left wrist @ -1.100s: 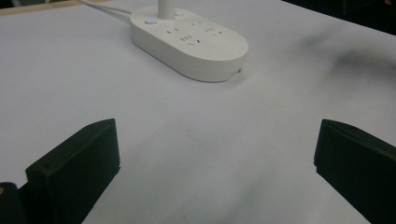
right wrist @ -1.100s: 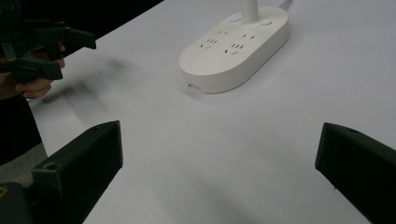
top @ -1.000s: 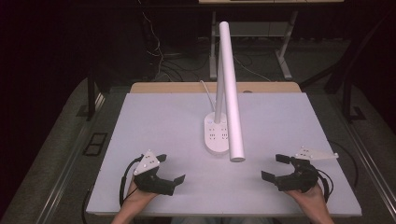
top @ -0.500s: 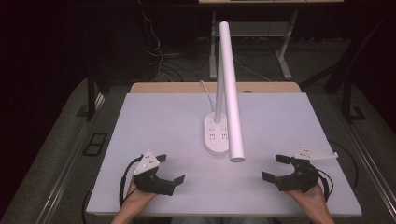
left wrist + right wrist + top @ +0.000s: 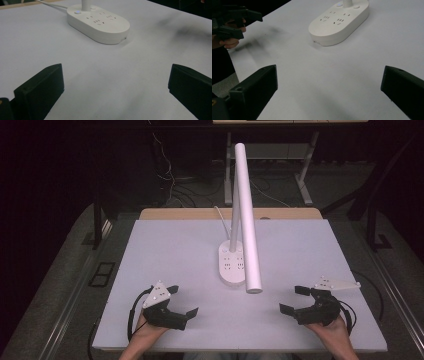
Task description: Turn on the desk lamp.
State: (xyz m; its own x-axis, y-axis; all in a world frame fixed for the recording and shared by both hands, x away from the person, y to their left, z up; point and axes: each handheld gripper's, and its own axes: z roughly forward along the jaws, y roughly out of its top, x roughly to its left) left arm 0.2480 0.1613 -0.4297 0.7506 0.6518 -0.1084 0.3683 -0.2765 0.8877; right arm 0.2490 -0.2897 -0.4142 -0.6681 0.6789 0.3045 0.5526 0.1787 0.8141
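Observation:
A white desk lamp stands mid-table: an oval base with sockets [image 5: 232,265] [image 5: 98,22] [image 5: 339,20], a thin stem, and a long white tube head [image 5: 247,215] slanting toward me. My left gripper [image 5: 181,301] rests near the front left edge, jaws wide apart and nothing between them. At the front right, my right gripper [image 5: 293,299] is likewise open and holds nothing. Both point inward at the lamp base. In the right gripper view the left gripper [image 5: 249,21] and its hand appear at the upper left.
The pale table [image 5: 165,255] has a wooden strip along its far edge, where the lamp's white cable [image 5: 220,216] [image 5: 51,4] runs off. Dark floor, cables and desk legs lie beyond. Metal rails flank the table.

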